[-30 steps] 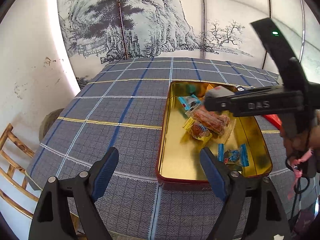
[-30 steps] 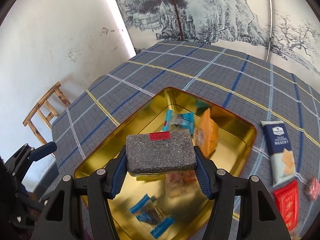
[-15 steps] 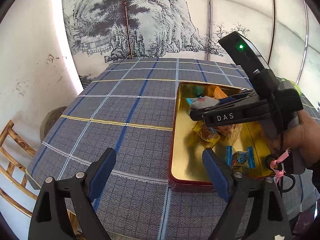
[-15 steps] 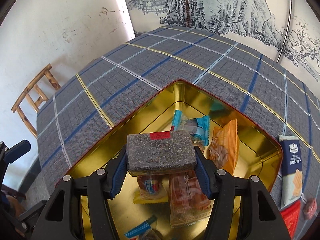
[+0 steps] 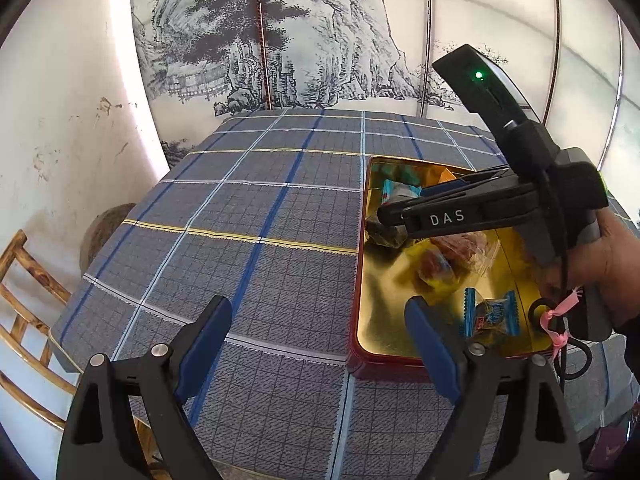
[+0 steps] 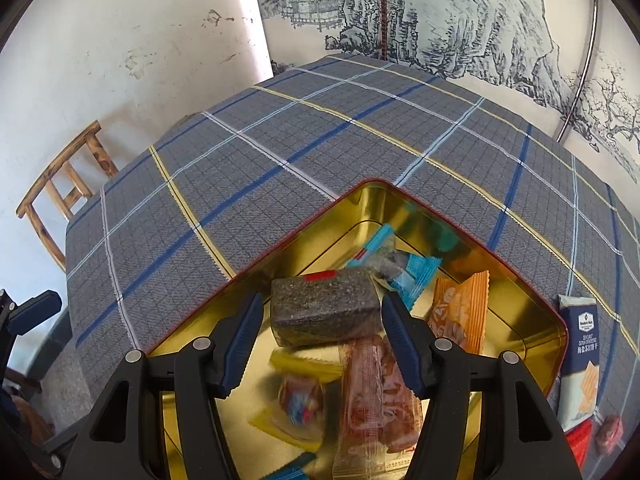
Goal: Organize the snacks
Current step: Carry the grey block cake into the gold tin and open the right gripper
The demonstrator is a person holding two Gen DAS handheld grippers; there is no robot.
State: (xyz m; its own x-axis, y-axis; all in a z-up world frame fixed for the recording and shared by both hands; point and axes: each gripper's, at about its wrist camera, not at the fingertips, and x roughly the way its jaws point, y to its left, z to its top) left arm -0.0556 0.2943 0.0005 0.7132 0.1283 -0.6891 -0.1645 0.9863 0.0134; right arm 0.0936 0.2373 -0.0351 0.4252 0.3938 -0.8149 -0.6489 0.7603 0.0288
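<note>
The block (image 6: 320,316), a dark speckled bar with a red label, is inside the tin (image 6: 312,236), low over its left half and close to the left wall. It sits right at the pad tips of the right gripper (image 6: 322,304). The right pad looks to be touching it, with a sliver of gold showing at the left pad, so I cannot tell whether the jaws are clamped on it or it has just come free.

Under and beside it in the tin are a blue packet (image 6: 408,268) toward the far corner, an orange packet (image 6: 460,316) toward the right wall, and a long reddish packet (image 6: 376,392) and a yellow packet (image 6: 296,400) nearer the middle. The left wrist view shows the block down near the floor of the tin, against the left wall.

The step in hand looks like setting the block down in the tin. To do it well, lower it until it rests flat on bare gold beside the left wall rather than on top of the yellow packet. Then spread the jaws fully and lift straight out, so the pads do not drag it or catch a wrapper.

Outside the tin, just past its right corner, a cracker packet (image 6: 582,360) and a red packet (image 6: 580,444) lie on the tabletop (image 5: 260,208), probably next to go in. The left gripper (image 5: 318,308) hangs over the tabletop at the tin's near left corner. Its jaws are wide apart and empty.
</note>
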